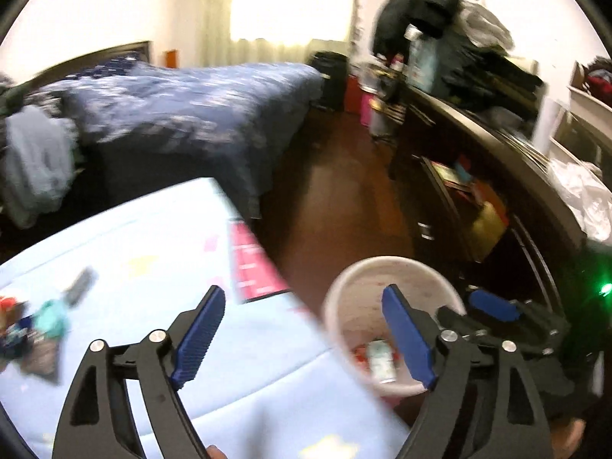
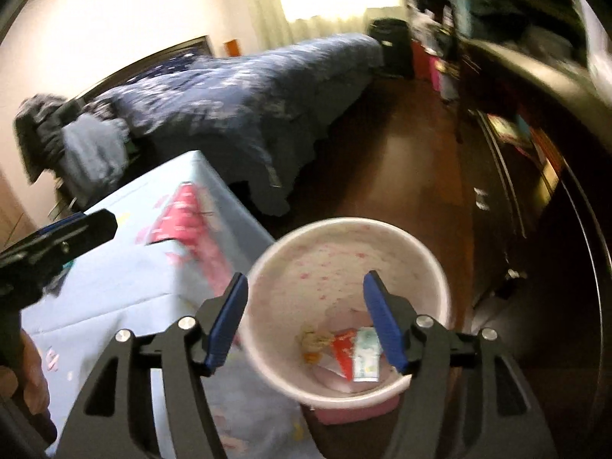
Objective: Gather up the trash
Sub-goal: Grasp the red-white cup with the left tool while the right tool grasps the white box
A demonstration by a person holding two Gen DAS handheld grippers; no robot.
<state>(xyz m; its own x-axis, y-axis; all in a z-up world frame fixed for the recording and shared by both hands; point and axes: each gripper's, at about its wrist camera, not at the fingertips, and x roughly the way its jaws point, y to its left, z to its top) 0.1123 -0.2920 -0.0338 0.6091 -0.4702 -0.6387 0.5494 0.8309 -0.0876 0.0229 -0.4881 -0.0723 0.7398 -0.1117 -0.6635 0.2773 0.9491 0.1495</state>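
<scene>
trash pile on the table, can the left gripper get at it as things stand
Probably yes. The left gripper is open with nothing between its pads, and the trash pile lies uncovered on the table, off to the gripper's left. Nothing stands between them; it would need to swing left, away from the bin.

A pale pink bin [image 2: 346,264] stood upright on the floor beside the tabletop; inside lay a red wrapper [image 2: 344,350], a white packet [image 2: 366,354] and a tan crumpled scrap [image 2: 314,340]; more litter [image 1: 36,329] lay on the tabletop [image 1: 153,237].
</scene>
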